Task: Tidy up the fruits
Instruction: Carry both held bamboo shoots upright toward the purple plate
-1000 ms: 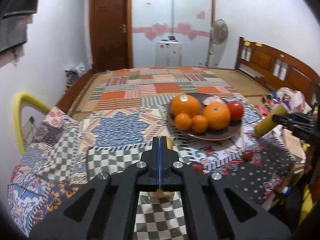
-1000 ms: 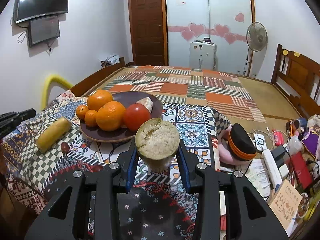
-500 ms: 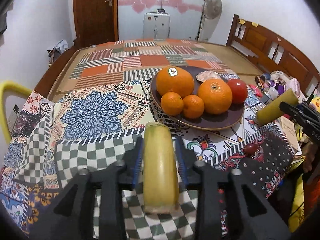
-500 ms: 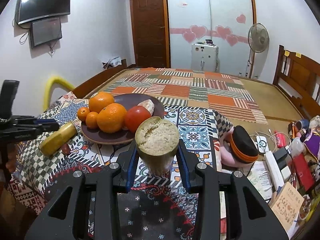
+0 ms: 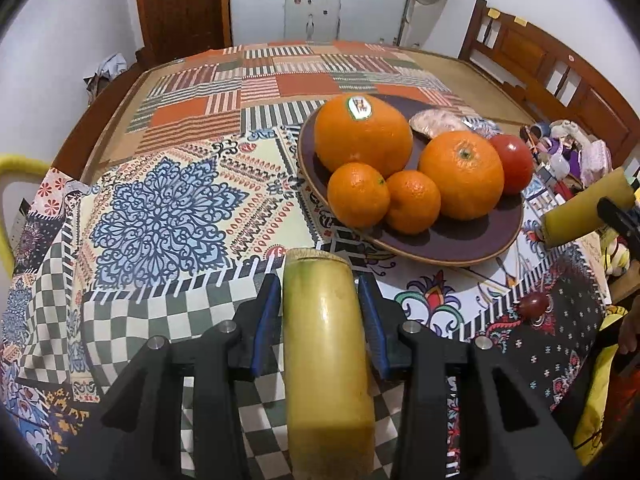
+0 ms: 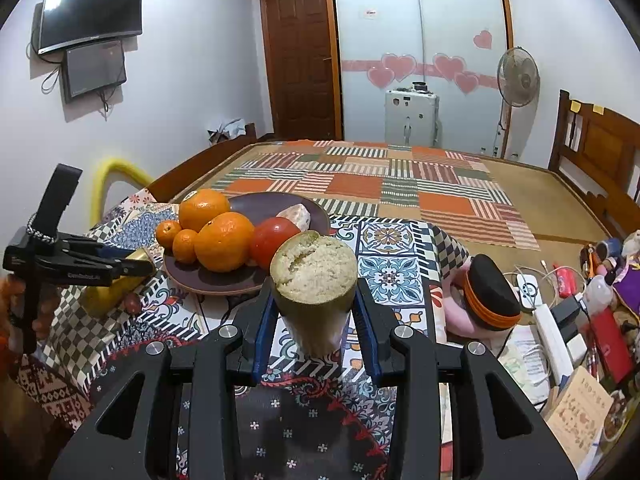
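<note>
A yellow sugarcane piece (image 5: 326, 360) lies on the checked tablecloth, pointing toward the dark plate (image 5: 460, 250). My left gripper (image 5: 320, 292) straddles it, its blue pads close beside it with narrow gaps showing; it is open. The plate holds two big oranges (image 5: 362, 136), two small ones (image 5: 358, 194), a red tomato (image 5: 514, 164) and a pale wedge. My right gripper (image 6: 314, 300) is shut on a second sugarcane piece (image 6: 314, 268), cut end toward the camera, held above the cloth right of the plate (image 6: 208, 284). The left gripper (image 6: 136, 266) shows at the left of that view.
A small dark red fruit (image 5: 534, 304) lies on the cloth in front of the plate. A pink and black toy cap (image 6: 488, 296) sits to the right, with a power strip, booklets and clutter beyond it. A yellow chair back (image 5: 16, 164) stands at the table's left edge.
My left gripper was shut above the cloth; it has opened, tipped down and come over the yellow sugarcane piece, which now lies between its fingers. The right gripper has kept still with its piece.
</note>
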Motion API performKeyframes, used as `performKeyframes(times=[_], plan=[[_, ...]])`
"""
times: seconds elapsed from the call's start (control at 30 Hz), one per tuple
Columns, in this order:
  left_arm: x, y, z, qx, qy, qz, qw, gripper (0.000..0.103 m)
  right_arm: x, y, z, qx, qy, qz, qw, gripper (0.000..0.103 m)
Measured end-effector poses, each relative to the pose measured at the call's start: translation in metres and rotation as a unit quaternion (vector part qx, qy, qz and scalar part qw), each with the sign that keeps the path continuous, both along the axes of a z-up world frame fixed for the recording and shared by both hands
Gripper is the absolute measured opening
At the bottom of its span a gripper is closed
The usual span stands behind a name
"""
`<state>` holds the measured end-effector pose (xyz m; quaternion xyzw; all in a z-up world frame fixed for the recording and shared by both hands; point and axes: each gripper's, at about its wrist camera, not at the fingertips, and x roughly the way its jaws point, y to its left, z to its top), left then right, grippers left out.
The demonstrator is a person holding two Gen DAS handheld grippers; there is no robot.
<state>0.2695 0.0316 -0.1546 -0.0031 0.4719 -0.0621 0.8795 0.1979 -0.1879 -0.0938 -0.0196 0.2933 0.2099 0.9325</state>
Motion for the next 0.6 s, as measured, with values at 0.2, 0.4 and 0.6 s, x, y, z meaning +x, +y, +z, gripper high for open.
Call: performKeyframes(times=[0.2,0.4,0.6], plan=[[-0.007,-0.006,0.002,0.011,-0.021,0.000,0.9997,0.038,0.003,-0.002,0.001,0.008,0.006,0.000,1.000,0.033],[-0.024,-0.006,0.020,0.020,-0.052,-0.006,0.9985,0.038,0.005,-0.002,0.001,0.008,0.008,0.001,1.000,0.033],[-0.046,-0.004,0.046,0.026,-0.086,-0.007,0.9959,0.037,0.004,-0.002,0.007,0.012,0.002,0.002,1.000,0.033]])
